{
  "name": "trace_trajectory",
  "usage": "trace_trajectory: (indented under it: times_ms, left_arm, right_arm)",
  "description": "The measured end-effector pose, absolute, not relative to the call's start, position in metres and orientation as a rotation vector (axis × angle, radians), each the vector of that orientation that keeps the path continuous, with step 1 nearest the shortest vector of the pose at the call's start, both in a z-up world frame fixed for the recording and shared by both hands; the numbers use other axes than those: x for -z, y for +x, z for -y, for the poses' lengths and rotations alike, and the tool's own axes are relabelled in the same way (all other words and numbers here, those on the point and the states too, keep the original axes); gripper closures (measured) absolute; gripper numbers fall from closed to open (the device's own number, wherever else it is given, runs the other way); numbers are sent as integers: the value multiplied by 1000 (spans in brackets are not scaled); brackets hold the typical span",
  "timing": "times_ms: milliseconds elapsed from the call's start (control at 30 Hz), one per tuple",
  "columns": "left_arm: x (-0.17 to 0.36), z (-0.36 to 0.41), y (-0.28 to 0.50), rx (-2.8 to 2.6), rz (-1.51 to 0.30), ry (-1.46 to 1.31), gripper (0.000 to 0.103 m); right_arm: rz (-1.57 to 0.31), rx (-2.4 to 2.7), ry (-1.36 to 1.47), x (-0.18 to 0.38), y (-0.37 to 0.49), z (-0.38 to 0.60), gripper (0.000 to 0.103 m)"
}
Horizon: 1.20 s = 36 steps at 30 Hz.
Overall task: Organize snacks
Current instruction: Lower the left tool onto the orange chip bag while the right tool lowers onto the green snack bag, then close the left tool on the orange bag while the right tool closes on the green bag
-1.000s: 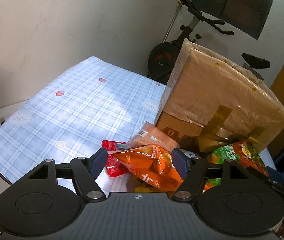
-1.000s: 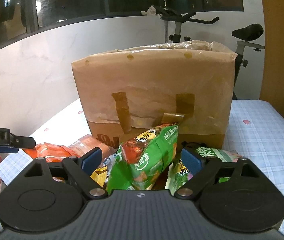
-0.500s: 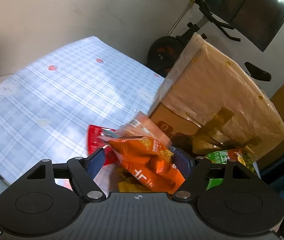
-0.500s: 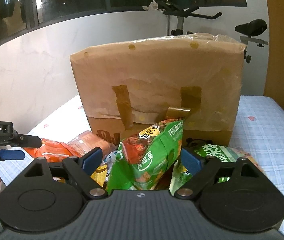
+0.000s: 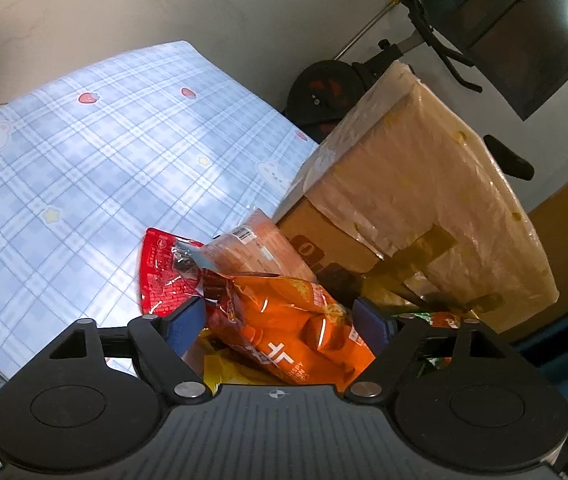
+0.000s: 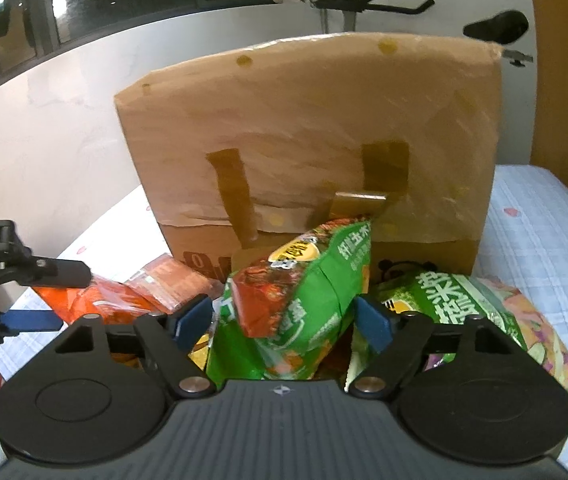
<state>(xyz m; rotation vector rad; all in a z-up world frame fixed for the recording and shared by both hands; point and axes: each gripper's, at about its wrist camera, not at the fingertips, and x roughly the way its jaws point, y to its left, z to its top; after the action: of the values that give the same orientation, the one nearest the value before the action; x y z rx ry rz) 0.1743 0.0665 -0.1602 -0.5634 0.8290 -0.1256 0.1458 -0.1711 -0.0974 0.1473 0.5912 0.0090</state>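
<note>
My left gripper (image 5: 280, 318) is shut on an orange snack bag (image 5: 288, 328), held above the pile. A red packet (image 5: 162, 280) and a pale orange packet (image 5: 258, 246) lie beyond it. My right gripper (image 6: 284, 318) is shut on a green snack bag (image 6: 296, 304), lifted in front of the cardboard box (image 6: 312, 132). A second green bag (image 6: 472, 312) lies to the right on the table. The left gripper (image 6: 24, 292) with the orange bag (image 6: 96, 300) shows at the left of the right wrist view. The box (image 5: 416, 196) stands right of the pile.
The table has a blue plaid cloth (image 5: 84, 168), with its near edge at lower left. An exercise bike (image 5: 364, 72) stands behind the box by the white wall. A yellow packet (image 5: 224, 368) lies under the orange bag.
Both grippers have risen and moved closer to the box with their bags. The left view has tilted and swung over the pile.
</note>
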Motion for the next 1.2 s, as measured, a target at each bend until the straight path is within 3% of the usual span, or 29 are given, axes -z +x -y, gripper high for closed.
trace_trajectory:
  times_ms: [533,933,1200]
  left_arm:
    - [179,-53,201,150,-857,-627,12]
    - [175,-59,193,195,-821,-617,41]
    - [157,-63,183,224,-751,-612,44]
  right_arm:
    - [-586,-13,184,103,148,175,26]
    - [-558,-18,235,100,139,181,32]
    - [-537,-16,292,89,130,192,33]
